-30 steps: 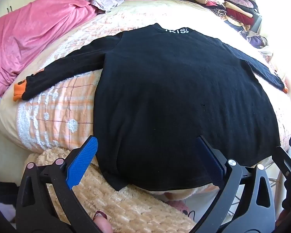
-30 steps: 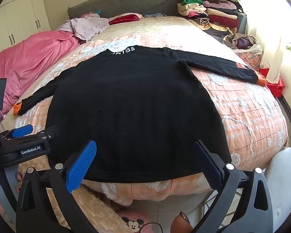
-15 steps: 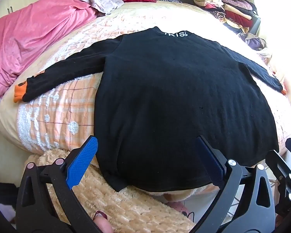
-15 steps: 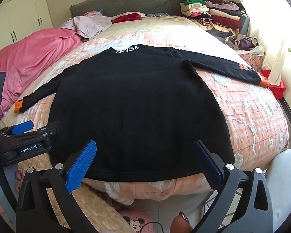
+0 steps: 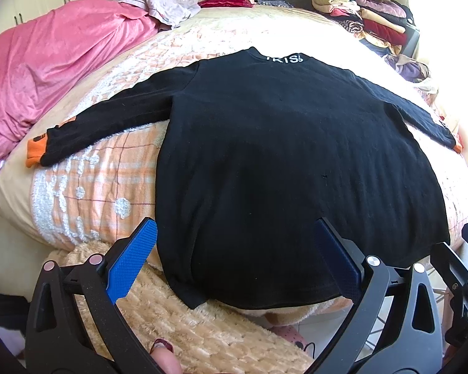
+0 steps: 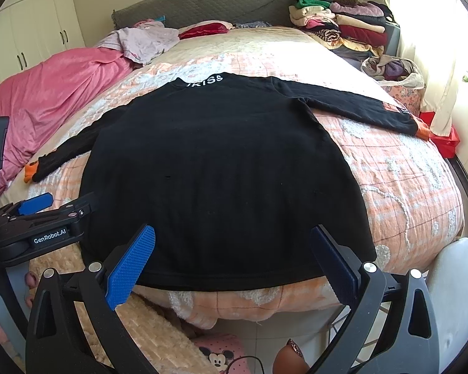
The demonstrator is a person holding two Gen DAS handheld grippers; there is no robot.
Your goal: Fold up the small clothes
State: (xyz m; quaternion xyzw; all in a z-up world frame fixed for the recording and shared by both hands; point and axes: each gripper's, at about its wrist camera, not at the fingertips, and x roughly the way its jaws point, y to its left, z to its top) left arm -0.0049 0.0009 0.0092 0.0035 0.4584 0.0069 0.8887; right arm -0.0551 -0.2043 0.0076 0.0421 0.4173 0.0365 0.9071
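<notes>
Black long-sleeved top (image 5: 284, 168) spread flat on the bed, both grippers wide apart and holding nothing.

The top lies back-up on the orange-and-white checked bedspread (image 6: 405, 193), white lettering at its collar (image 6: 204, 80) on the far side from the hem, sleeves stretched out to either side and ending in orange cuffs (image 5: 35, 151). Its hem hangs just over the near edge of the bed. The left gripper (image 5: 234, 258) hovers near the hem's left corner, blue pads (image 5: 131, 265) spread; the right gripper (image 6: 234, 261) hovers near the hem's right part, fingers likewise apart, neither touching cloth. Beyond the left sleeve lies a pink blanket (image 5: 46, 71); past the collar, a grey headboard (image 6: 202, 3); beyond the right sleeve, a stack of folded clothes (image 6: 343, 25).
</notes>
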